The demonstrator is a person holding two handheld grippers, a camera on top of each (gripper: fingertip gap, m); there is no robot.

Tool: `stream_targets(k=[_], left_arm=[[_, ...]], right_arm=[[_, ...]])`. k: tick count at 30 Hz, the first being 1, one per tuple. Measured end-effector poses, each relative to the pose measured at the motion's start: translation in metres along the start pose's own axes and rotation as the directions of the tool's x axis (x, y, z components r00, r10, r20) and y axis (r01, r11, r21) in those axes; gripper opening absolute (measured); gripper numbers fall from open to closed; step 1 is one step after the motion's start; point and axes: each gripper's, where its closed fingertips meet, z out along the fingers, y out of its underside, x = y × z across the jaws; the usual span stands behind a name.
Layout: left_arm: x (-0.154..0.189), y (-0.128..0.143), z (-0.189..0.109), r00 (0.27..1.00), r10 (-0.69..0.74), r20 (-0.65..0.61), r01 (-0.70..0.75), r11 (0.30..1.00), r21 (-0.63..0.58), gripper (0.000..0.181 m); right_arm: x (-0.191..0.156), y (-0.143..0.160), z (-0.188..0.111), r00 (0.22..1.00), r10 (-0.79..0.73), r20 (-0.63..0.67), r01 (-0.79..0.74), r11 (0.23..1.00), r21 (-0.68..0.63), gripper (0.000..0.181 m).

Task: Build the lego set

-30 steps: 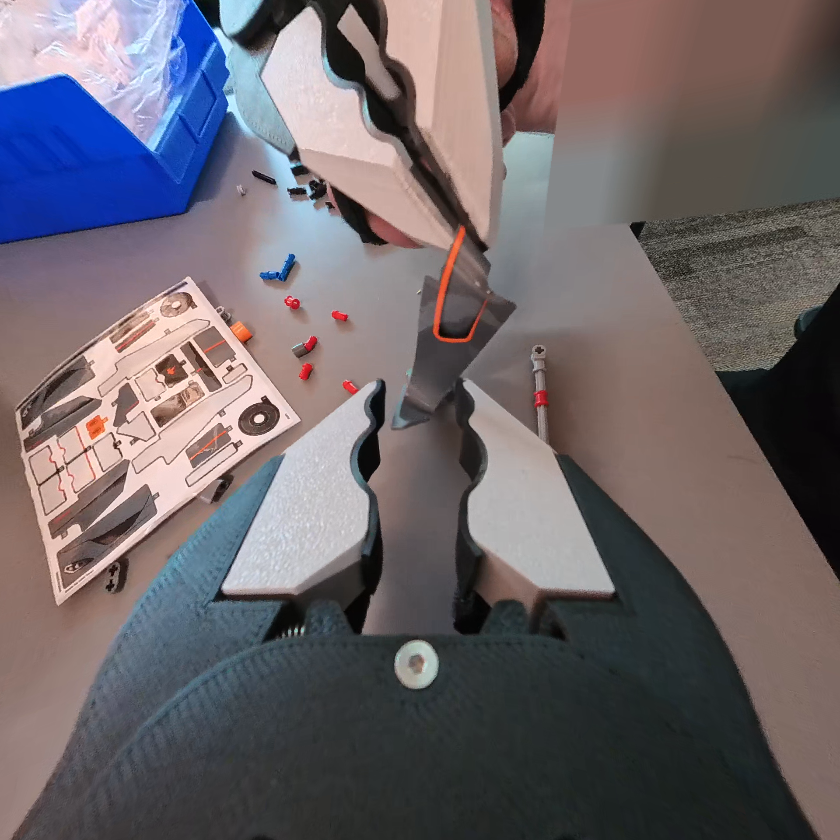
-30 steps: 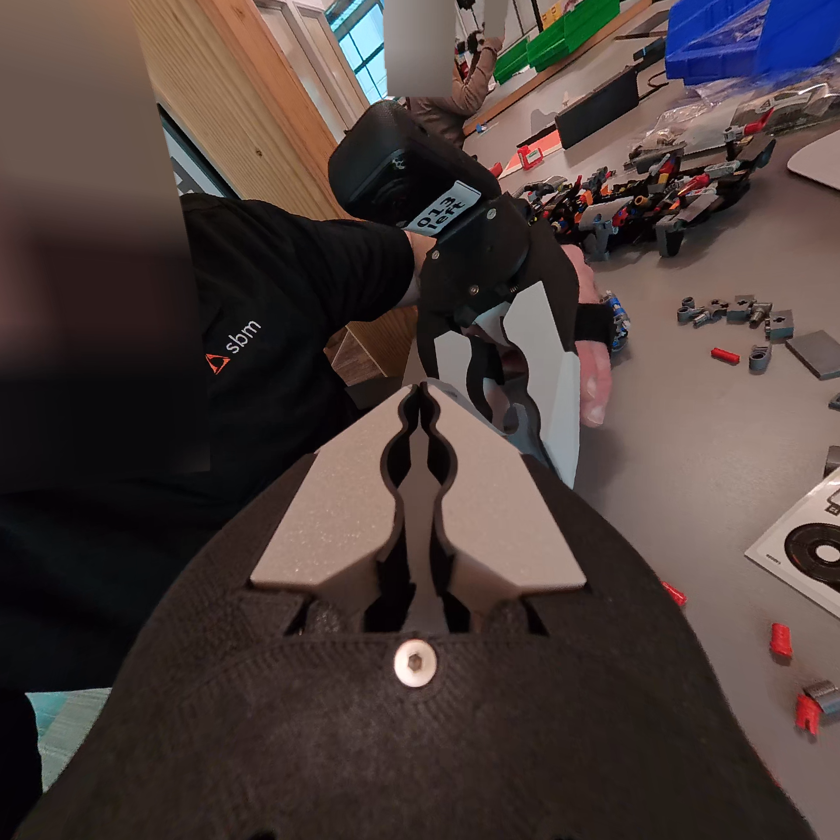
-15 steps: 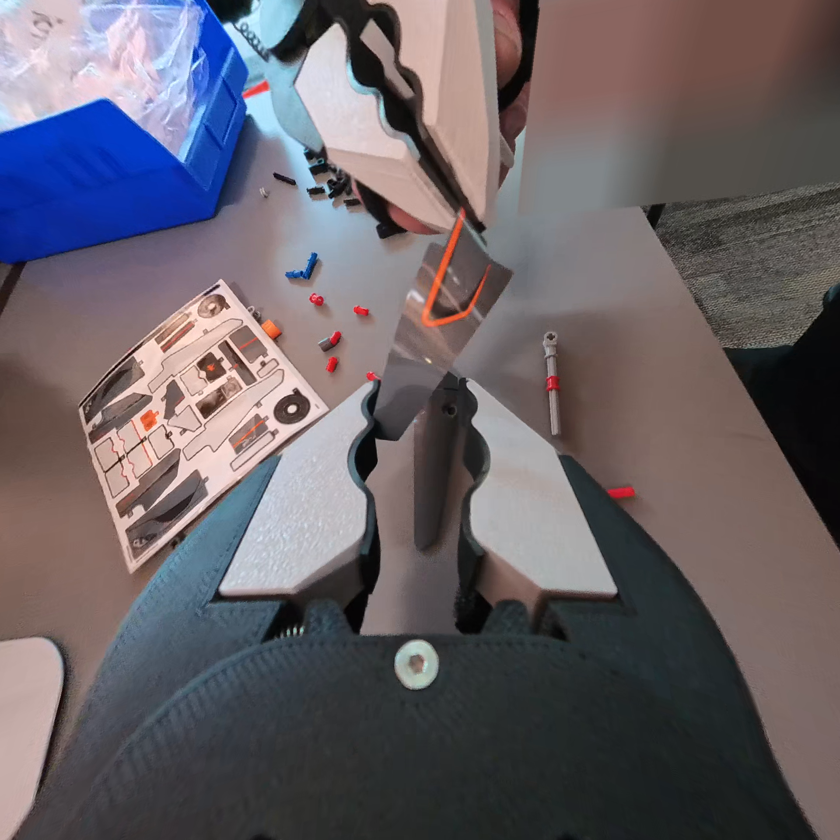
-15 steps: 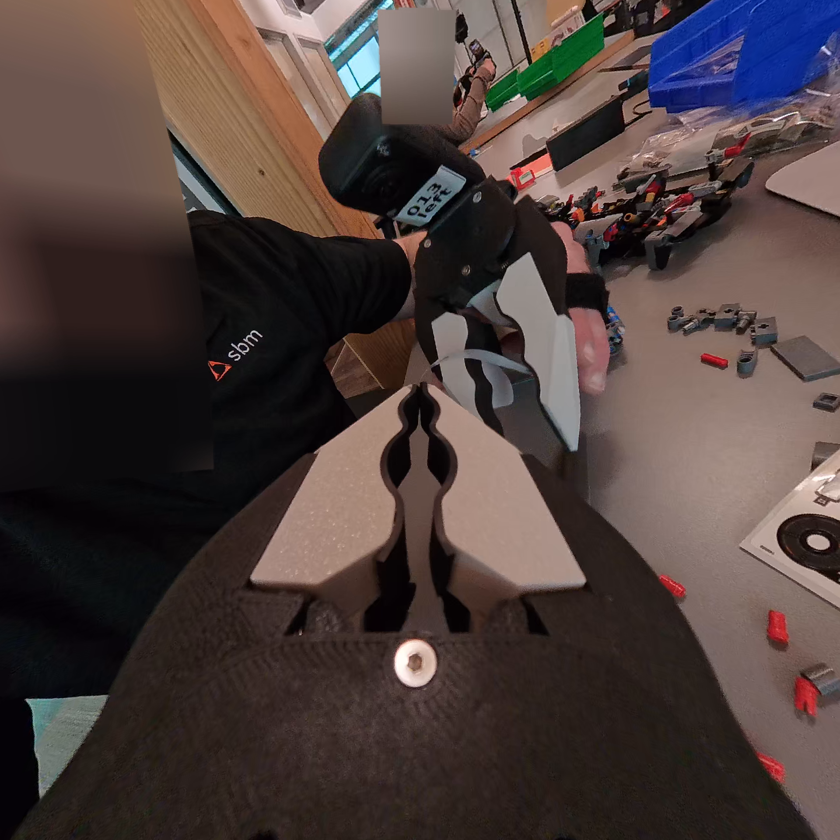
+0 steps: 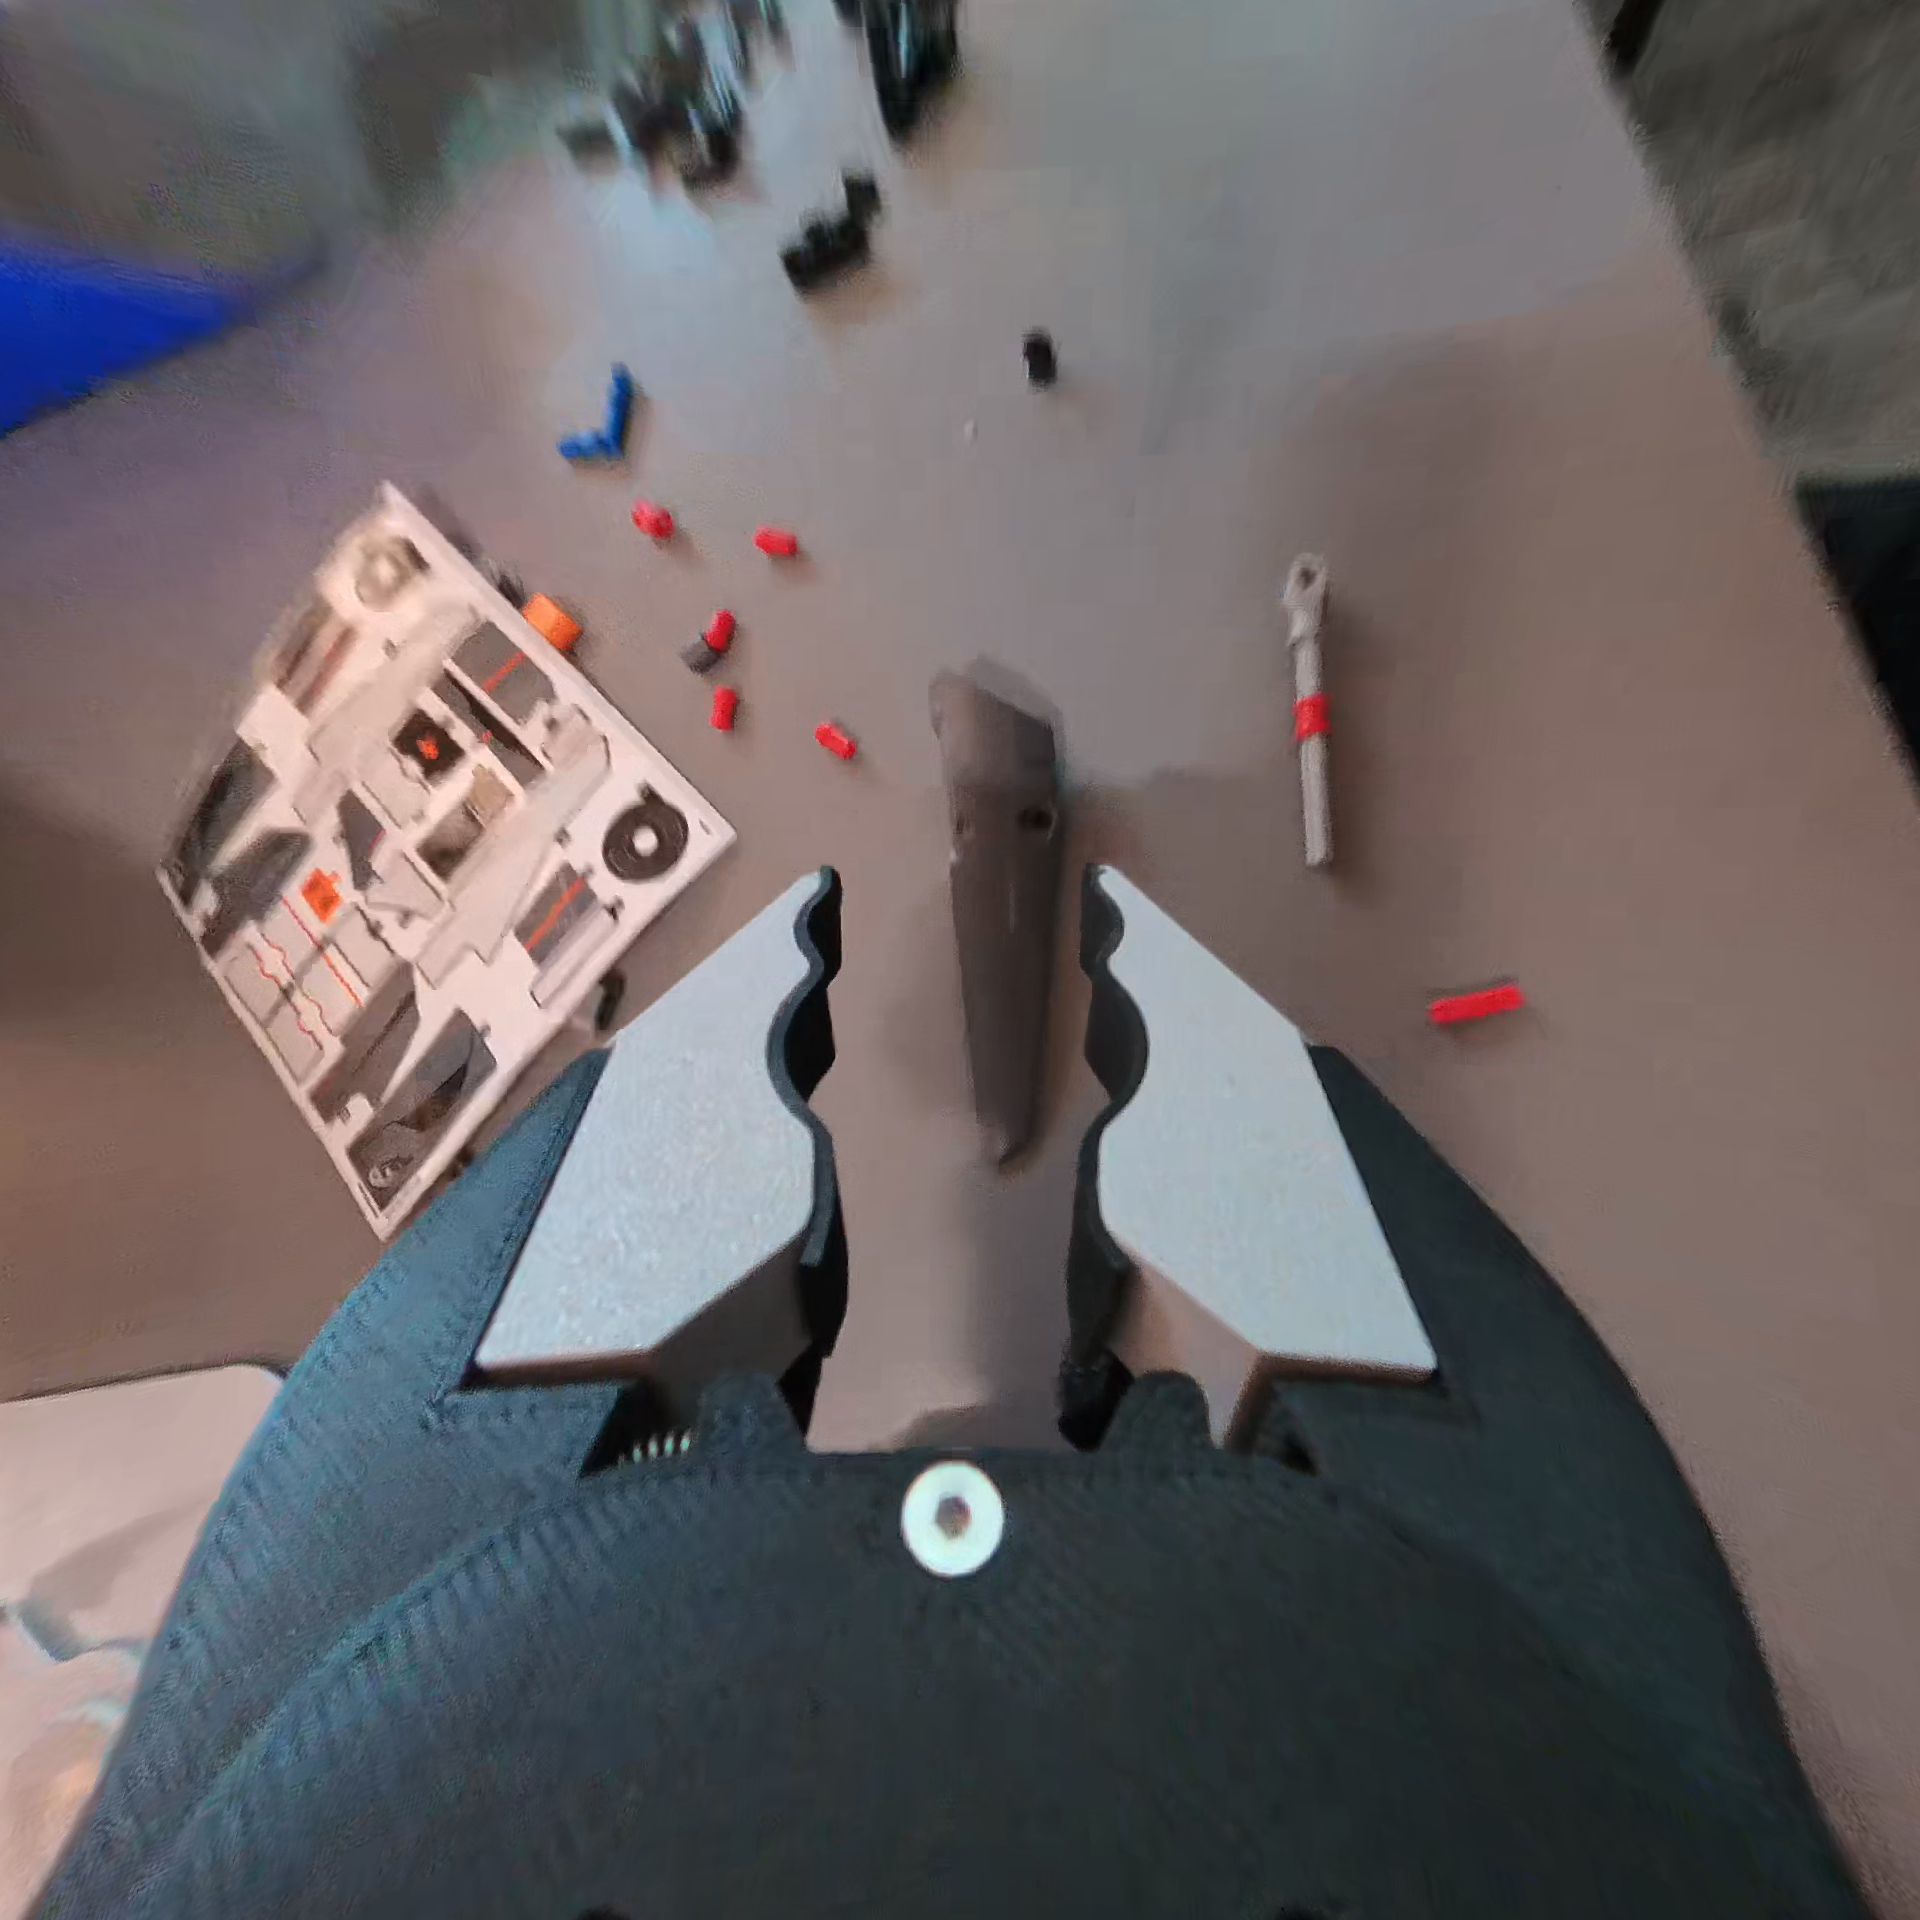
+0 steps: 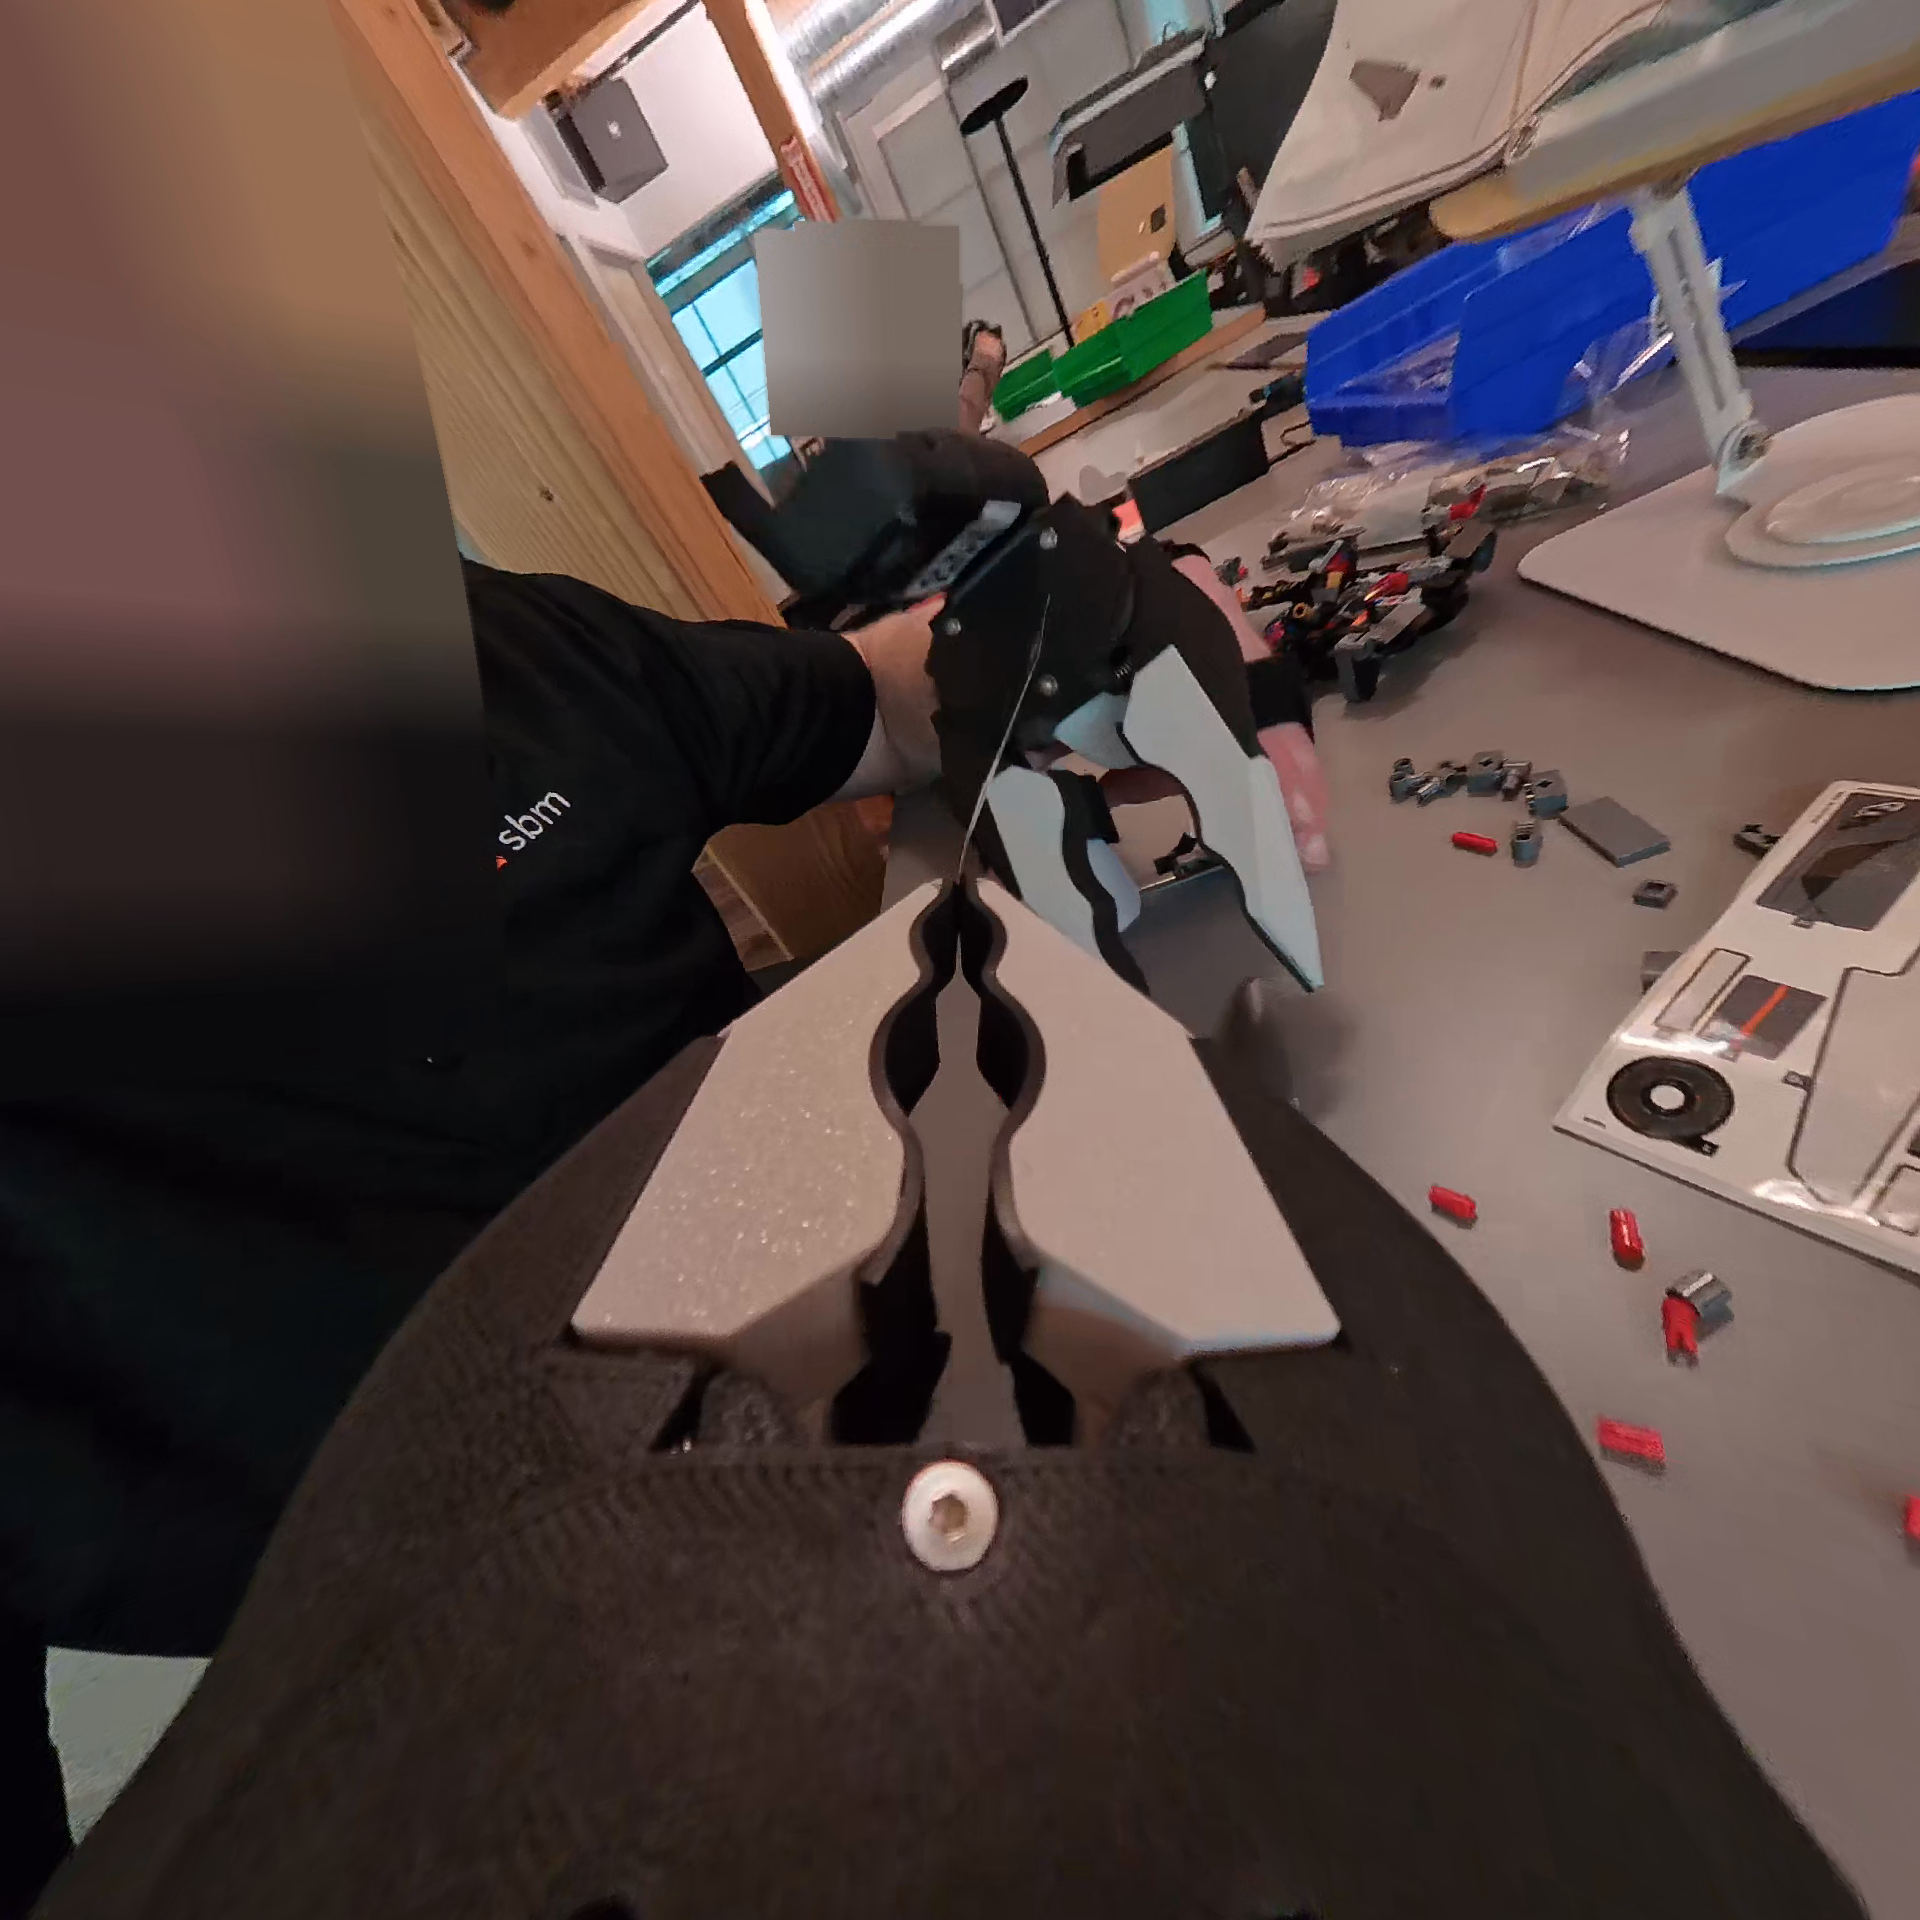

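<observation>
My left gripper is open and empty, just above the table. A dark grey curved panel lies on the table between its fingers, apart from both. My right gripper is shut on a thin sticker, seen edge-on and rising from the fingertips. The left gripper also shows in the right wrist view, open, tips down at the table. The sticker sheet lies left of the left gripper and also shows in the right wrist view.
A grey axle with a red bush, a blue angled piece and several red pins lie on the table. A partly built model, blue bins and a white lamp base stand farther back. The table edge is right. Tip to tip, the grippers are about 12 centimetres apart.
The right gripper with the sticker has drawn away and left the left wrist view. The left gripper has opened wider, and the grey panel now lies on the table between its fingers.
</observation>
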Motion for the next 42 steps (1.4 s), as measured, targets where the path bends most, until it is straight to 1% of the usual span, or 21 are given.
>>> stream_targets(k=[2, 5, 8, 11, 14, 16, 17, 19, 20, 21, 23, 24, 25, 26, 27, 29, 31, 34, 37, 40, 42], left_arm=[[-0.002, 0.019, 0.005, 1.000, -0.015, -0.026, 0.012, 0.994, -0.111, 0.046], [0.011, 0.040, 0.004, 0.991, -0.076, -0.106, 0.053, 0.976, -0.211, 0.042], [0.024, 0.038, 0.004, 0.984, -0.112, -0.135, 0.083, 0.975, -0.209, 0.036], [0.042, 0.031, 0.003, 0.979, -0.124, -0.162, 0.088, 0.973, -0.214, 0.036], [0.061, 0.020, 0.005, 0.972, -0.129, -0.198, 0.091, 0.977, -0.191, 0.037], [0.065, 0.011, 0.005, 0.971, -0.126, -0.201, 0.097, 0.984, -0.149, 0.036], [0.065, 0.011, 0.004, 0.972, -0.126, -0.196, 0.097, 0.983, -0.154, 0.037], [0.046, 0.008, -0.001, 0.991, -0.080, -0.105, 0.067, 0.990, -0.121, 0.029], [0.037, 0.008, -0.006, 0.996, -0.052, -0.073, 0.043, 0.992, -0.122, 0.029], [0.026, 0.009, -0.009, 1.000, -0.007, -0.028, 0.003, 0.991, -0.137, 0.032], [0.008, 0.002, -0.011, 0.982, 0.181, 0.048, -0.174, 0.977, -0.125, 0.038], [0.002, -0.003, -0.010, 0.961, 0.268, 0.072, -0.258, 0.958, -0.124, 0.042], [-0.001, -0.006, -0.009, 0.932, 0.356, 0.074, -0.343, 0.928, -0.145, 0.042], [-0.002, -0.008, -0.006, 0.893, 0.445, 0.061, -0.430, 0.887, -0.170, 0.046], [-0.003, -0.011, -0.003, 0.850, 0.524, 0.058, -0.507, 0.843, -0.179, 0.046], [-0.002, -0.009, 0.005, 0.777, 0.629, 0.028, -0.611, 0.764, -0.209, 0.050], [0.007, -0.010, 0.011, 0.748, 0.664, -0.002, -0.654, 0.736, -0.177, 0.053], [0.005, -0.005, 0.019, 0.714, 0.700, 0.017, -0.678, 0.698, -0.230, 0.060], [0.005, -0.014, 0.026, 0.766, 0.639, 0.066, -0.618, 0.761, -0.197, 0.061], [-0.005, -0.018, 0.031, 0.790, 0.599, 0.130, -0.565, 0.794, -0.224, 0.060], [-0.006, -0.022, 0.034, 0.809, 0.569, 0.144, -0.537, 0.817, -0.213, 0.060]], right_arm=[[-0.006, 0.002, -0.009, 1.000, -0.006, -0.022, 0.006, 1.000, 0.023, 0.000], [-0.014, 0.007, -0.019, 0.999, -0.008, -0.038, 0.010, 0.999, 0.048, 0.000], [-0.019, 0.011, -0.025, 0.999, -0.010, -0.040, 0.013, 0.998, 0.068, 0.000], [-0.024, 0.012, -0.029, 0.999, -0.016, -0.040, 0.020, 0.996, 0.082, 0.000], [-0.030, 0.014, -0.033, 0.999, -0.024, -0.042, 0.028, 0.995, 0.094, 0.000], [-0.033, 0.016, -0.036, 0.999, -0.027, -0.046, 0.031, 0.994, 0.101, 0.000], [-0.035, 0.017, -0.037, 0.998, -0.027, -0.050, 0.032, 0.994, 0.105, 0.000], [-0.037, 0.019, -0.040, 0.998, -0.026, -0.057, 0.032, 0.993, 0.113, 0.000], [-0.038, 0.021, -0.042, 0.998, -0.023, -0.059, 0.030, 0.993, 0.118, 0.000], [-0.039, 0.022, -0.043, 0.998, -0.020, -0.062, 0.028, 0.992, 0.121, 0.000], [-0.041, 0.026, -0.046, 0.998, -0.014, -0.066, 0.022, 0.991, 0.129, 0.000], [-0.041, 0.028, -0.046, 0.998, -0.011, -0.069, 0.020, 0.991, 0.132, 0.000], [-0.041, 0.030, -0.047, 0.997, -0.008, -0.073, 0.018, 0.991, 0.134, 0.000], [-0.042, 0.031, -0.048, 0.997, -0.005, -0.077, 0.016, 0.990, 0.138, 0.000], [-0.042, 0.032, -0.049, 0.997, -0.002, -0.080, 0.014, 0.989, 0.144, 0.000], [-0.044, 0.035, -0.052, 0.996, 0.001, -0.087, 0.012, 0.988, 0.154, 0.000], [-0.046, 0.037, -0.054, 0.996, 0.001, -0.092, 0.014, 0.987, 0.162, 0.000], [-0.047, 0.039, -0.057, 0.995, 0.003, -0.096, 0.014, 0.985, 0.172, 0.000], [-0.045, 0.041, -0.060, 0.995, 0.006, -0.095, 0.011, 0.984, 0.177, 0.000], [-0.043, 0.042, -0.062, 0.996, 0.007, -0.094, 0.010, 0.983, 0.182, 0.000], [-0.043, 0.043, -0.064, 0.995, 0.006, -0.097, 0.012, 0.982, 0.187, 0.000]])
